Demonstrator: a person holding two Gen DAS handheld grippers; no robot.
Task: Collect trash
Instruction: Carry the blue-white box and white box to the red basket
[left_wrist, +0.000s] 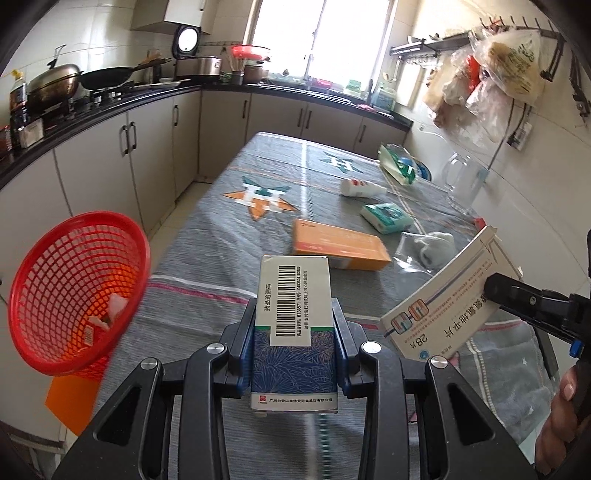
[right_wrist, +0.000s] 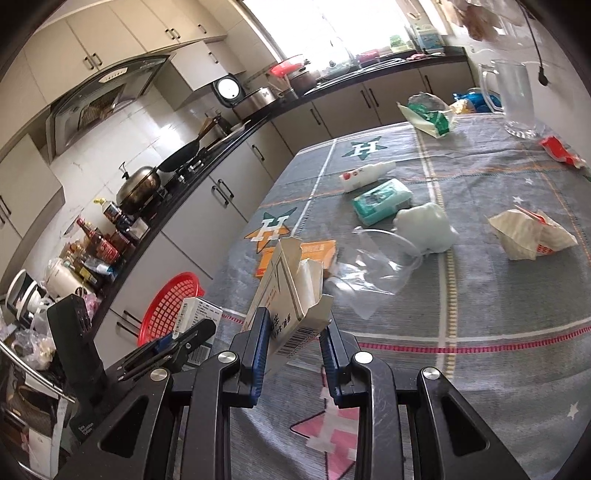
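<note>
The left gripper (left_wrist: 294, 334) clamps a blue medicine box (left_wrist: 293, 332) by its long sides; the right gripper (right_wrist: 291, 341) pinches an opened white carton (right_wrist: 291, 291). Both hang over the table's near edge (left_wrist: 207, 295), beside the red basket (left_wrist: 77, 291). Light, crushable cardboard, likely best held gently.

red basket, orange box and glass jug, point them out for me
red basket (left_wrist: 70, 288), left wrist view, on its inner mesh wall
orange box (left_wrist: 338, 246), left wrist view, on its top face
glass jug (right_wrist: 517, 98), right wrist view, on its clear side wall
</note>
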